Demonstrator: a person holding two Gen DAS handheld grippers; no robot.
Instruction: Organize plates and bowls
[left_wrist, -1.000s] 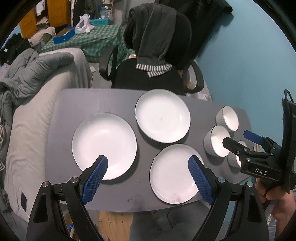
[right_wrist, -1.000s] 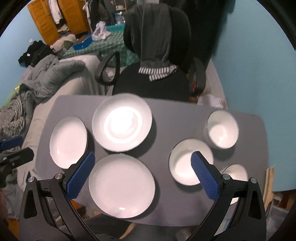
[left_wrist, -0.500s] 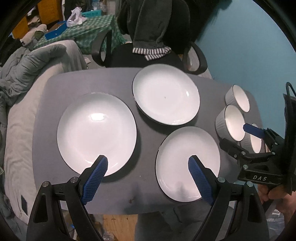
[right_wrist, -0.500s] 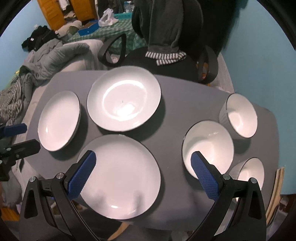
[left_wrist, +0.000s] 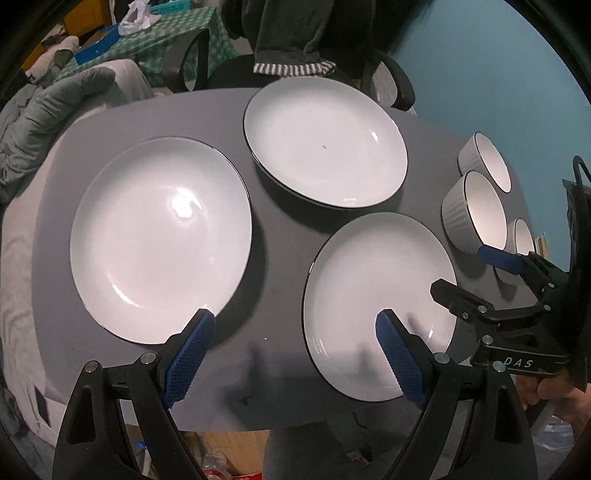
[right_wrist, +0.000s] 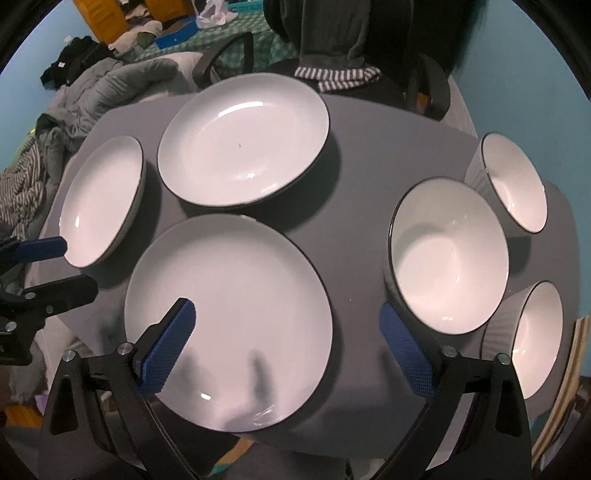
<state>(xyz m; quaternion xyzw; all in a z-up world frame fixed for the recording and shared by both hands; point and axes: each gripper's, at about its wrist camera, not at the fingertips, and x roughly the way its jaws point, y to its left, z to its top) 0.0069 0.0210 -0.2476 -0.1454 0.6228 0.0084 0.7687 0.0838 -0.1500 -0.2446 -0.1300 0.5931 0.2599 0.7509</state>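
On the grey table (left_wrist: 280, 254) three plates and three bowls lie apart, unstacked; nearest plate (right_wrist: 229, 314) sits just ahead of the right claw (right_wrist: 288, 347), wide and empty, plainly nearer than the left claw (left_wrist: 291, 362), likewise wide and empty; bowls (right_wrist: 448, 254) lie rightward.

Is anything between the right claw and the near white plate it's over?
Nothing visible. The right claw hangs open above the near white round plate, whose face is bare. The large white bowl sits apart to its right on the grey table.
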